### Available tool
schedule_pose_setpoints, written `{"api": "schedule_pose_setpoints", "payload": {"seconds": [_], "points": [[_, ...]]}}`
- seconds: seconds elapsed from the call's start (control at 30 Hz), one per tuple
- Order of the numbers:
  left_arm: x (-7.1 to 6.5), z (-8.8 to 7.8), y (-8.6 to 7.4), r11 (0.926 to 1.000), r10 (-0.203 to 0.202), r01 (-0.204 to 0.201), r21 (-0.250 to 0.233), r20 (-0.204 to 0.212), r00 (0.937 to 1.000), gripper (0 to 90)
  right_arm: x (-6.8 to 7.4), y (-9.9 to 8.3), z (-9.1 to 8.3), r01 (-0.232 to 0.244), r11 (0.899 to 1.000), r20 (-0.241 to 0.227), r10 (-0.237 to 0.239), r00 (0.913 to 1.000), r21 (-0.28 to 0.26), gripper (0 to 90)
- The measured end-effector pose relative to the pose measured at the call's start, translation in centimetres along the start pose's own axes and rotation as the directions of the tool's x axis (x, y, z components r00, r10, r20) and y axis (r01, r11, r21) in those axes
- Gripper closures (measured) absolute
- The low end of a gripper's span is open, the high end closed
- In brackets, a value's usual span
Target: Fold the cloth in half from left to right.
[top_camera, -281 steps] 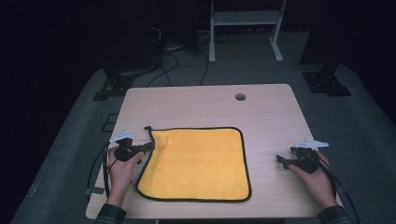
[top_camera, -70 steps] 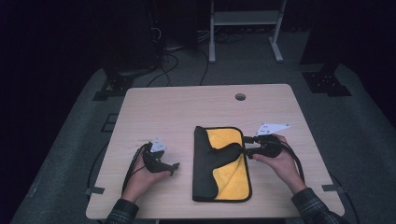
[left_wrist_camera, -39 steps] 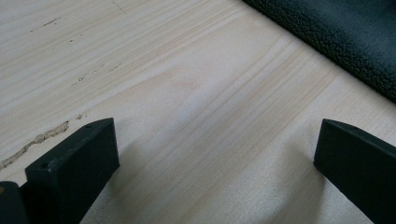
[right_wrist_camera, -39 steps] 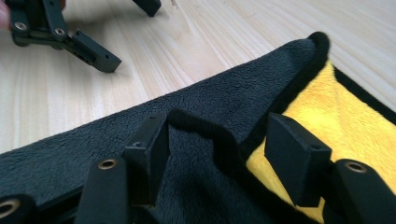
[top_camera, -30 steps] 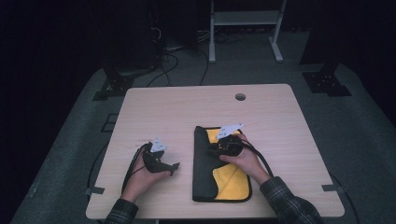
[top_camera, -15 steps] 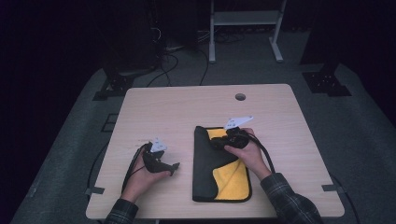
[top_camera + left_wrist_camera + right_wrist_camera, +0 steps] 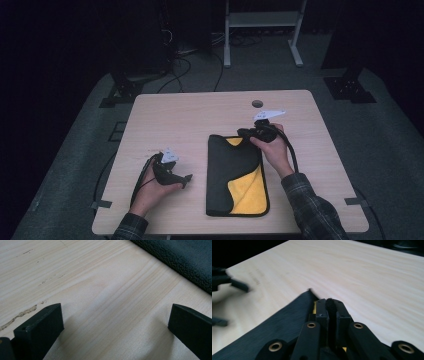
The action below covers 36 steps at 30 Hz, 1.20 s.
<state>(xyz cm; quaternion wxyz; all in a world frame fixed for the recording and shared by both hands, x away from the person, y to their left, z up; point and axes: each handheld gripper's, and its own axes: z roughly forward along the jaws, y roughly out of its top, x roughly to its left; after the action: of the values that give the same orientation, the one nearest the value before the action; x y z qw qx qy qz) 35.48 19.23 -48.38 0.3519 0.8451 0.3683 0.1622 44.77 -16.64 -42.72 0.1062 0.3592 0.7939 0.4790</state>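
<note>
A cloth [image 7: 234, 170], yellow on one face and black on the other, lies folded on the wooden table [image 7: 200, 115]. Its black side faces up and yellow shows at the near right [image 7: 251, 192]. My right gripper [image 7: 243, 133] is at the cloth's far edge. In the right gripper view that gripper [image 7: 329, 307] is shut on the dark cloth hem, with black cloth [image 7: 274, 325] spreading to the left. My left gripper [image 7: 187, 178] rests on the table left of the cloth. Its jaws [image 7: 115, 322] stand wide open over bare wood, and the cloth [image 7: 182, 257] lies beyond them.
A small round hole [image 7: 257, 103] sits near the table's far edge. Dark floor with cables [image 7: 180, 65] and a white frame's legs [image 7: 262, 30] lie beyond the table. My left gripper [image 7: 227, 282] appears blurred in the right gripper view.
The cloth, flat at first, is now folded in half. My right gripper has moved from the cloth's middle toward its far edge, holding the hem. The left gripper has stayed put.
</note>
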Motion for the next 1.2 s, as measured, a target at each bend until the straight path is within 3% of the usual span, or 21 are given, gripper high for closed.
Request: {"api": "schedule_pose_setpoints", "payload": {"seconds": [0.2, 0.43, 0.7, 0.87, 1.0, 1.13, 1.2], "points": [[0.0, 0.0, 0.0, 1.0000, -0.001, 0.001, -0.002, 0.000, 1.0000, 0.0, -2.3, 0.1, 0.2, -0.056, 0.998, 0.053, 0.056, 0.9970, -0.010, 83.5], [0.0, 0.0, 0.0, 1.0000, 0.000, 0.000, -0.002, 0.000, 1.0000, 0.0, -5.1, -1.4, 1.3, -0.141, 0.990, 0.110, 0.139, 0.9841, 0.008, 82.7], [0.0, 0.0, 0.0, 1.0000, 0.000, 0.000, -0.002, -0.001, 1.0000, 0.0, -7.1, -2.8, 2.5, -0.195, 0.981, 0.172, 0.190, 0.9665, 0.011, 79.7], [0.0, 0.0, 0.0, 1.0000, -0.001, 0.001, -0.003, -0.001, 1.0000, 0.0, -8.4, -3.5, 2.3, -0.205, 0.979, 0.242, 0.194, 0.9505, 0.020, 68.7], [0.0, 0.0, 0.0, 1.0000, 0.000, 0.000, -0.002, -0.001, 1.0000, 0.0, -8.9, -3.3, 1.0, -0.214, 0.977, 0.246, 0.211, 0.9461, -0.016, 60.6], [0.0, 0.0, 0.0, 1.0000, 0.000, 0.000, -0.002, -0.001, 1.0000, 0.0, -9.1, -3.1, 0.1, -0.190, 0.982, 0.258, 0.188, 0.9478, -0.015, 58.7], [0.0, 0.0, 0.0, 1.0000, 0.000, 0.000, -0.002, -0.001, 1.0000, 0.0, -9.3, -2.8, -0.8, -0.178, 0.984, 0.279, 0.180, 0.9433, -0.033, 56.1]]}}
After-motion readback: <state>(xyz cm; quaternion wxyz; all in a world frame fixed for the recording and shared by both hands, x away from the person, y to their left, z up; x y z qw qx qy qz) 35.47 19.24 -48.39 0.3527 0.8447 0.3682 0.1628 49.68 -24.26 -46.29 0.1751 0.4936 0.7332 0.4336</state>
